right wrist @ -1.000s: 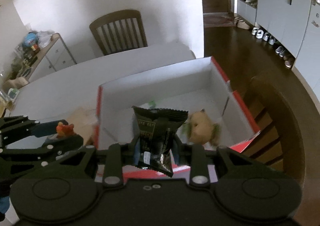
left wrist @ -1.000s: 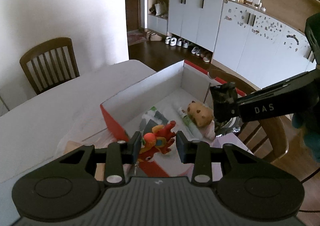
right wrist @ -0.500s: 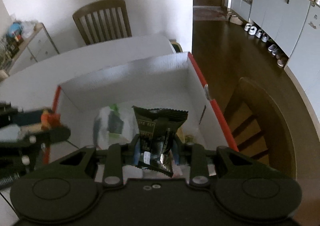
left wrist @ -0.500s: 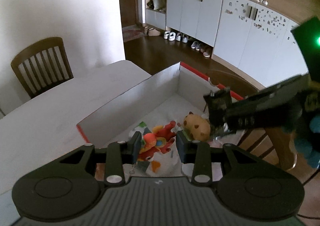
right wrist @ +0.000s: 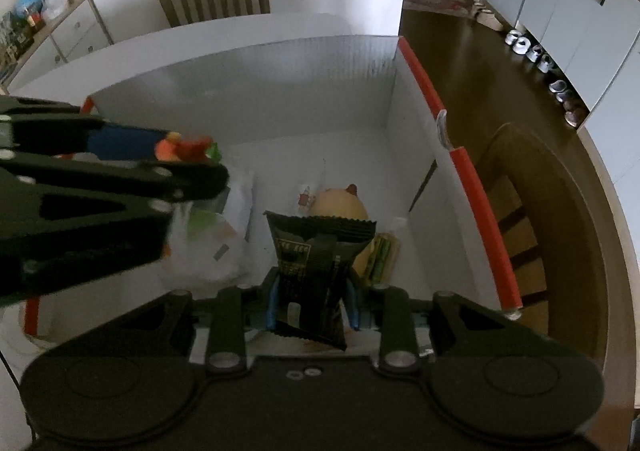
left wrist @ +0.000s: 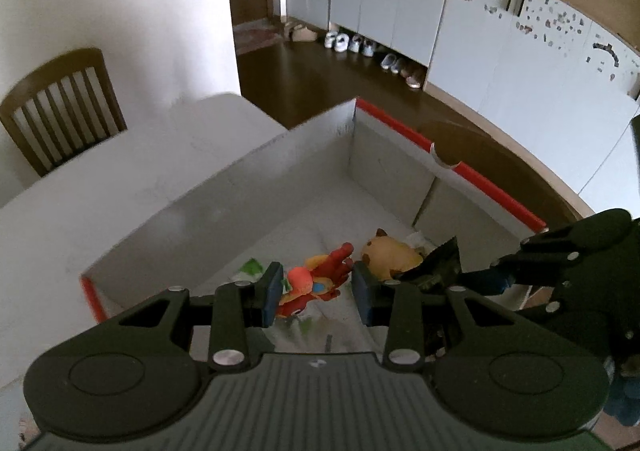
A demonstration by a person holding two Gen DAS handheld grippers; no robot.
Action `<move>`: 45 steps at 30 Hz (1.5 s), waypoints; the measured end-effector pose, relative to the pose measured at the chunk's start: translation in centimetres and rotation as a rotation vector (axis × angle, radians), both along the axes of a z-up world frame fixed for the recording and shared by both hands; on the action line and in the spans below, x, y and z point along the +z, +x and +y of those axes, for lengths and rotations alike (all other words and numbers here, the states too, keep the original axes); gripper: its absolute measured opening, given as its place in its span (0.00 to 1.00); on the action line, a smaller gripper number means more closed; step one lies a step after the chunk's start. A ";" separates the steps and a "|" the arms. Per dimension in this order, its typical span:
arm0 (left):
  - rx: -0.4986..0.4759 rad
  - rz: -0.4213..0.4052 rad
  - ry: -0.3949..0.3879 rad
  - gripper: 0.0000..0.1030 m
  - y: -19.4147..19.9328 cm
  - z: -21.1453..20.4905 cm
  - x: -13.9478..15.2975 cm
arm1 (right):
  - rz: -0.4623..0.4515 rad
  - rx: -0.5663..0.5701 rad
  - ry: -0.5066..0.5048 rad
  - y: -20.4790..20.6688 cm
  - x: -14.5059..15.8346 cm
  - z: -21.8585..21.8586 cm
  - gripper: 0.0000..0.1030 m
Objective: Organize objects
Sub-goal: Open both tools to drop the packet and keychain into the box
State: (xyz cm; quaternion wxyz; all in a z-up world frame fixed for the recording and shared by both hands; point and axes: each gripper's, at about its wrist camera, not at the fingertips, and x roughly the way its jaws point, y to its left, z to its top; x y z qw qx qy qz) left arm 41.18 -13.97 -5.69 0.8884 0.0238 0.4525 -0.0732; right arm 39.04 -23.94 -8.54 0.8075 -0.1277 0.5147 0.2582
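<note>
Right wrist view: black crinkled foil snack packet (right wrist: 316, 263), print illegible, pinched by right gripper (right wrist: 312, 301), hides a tan plush toy (right wrist: 340, 205) in the red-rimmed white cardboard box (right wrist: 460, 167); left gripper (left wrist: 316, 289) clamps a red-orange toy figure (left wrist: 316, 283).

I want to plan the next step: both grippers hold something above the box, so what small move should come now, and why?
Probably lower slightly, then release: the left gripper holds the red-orange toy figure and the right gripper the black snack packet inside the white red-edged cardboard box.
</note>
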 end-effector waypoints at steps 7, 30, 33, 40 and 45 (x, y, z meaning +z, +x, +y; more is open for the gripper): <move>0.008 0.058 0.017 0.35 1.4 0.1 -2.7 | 0.020 0.011 -0.013 0.4 -1.4 0.2 0.30; 0.010 0.081 0.000 0.62 2.5 0.7 -4.6 | -0.015 0.078 0.032 0.1 0.9 -0.1 0.57; 0.004 0.063 -0.001 0.62 2.3 0.6 -4.1 | -0.029 0.083 0.041 -0.1 1.6 -0.3 0.59; 0.002 0.016 -0.027 0.62 1.2 0.8 -2.4 | -0.064 0.109 0.072 -1.0 3.7 -0.9 0.62; -0.005 -0.018 -0.077 0.62 -0.2 1.4 -0.8 | -0.093 0.134 0.085 -2.1 4.9 -1.2 0.65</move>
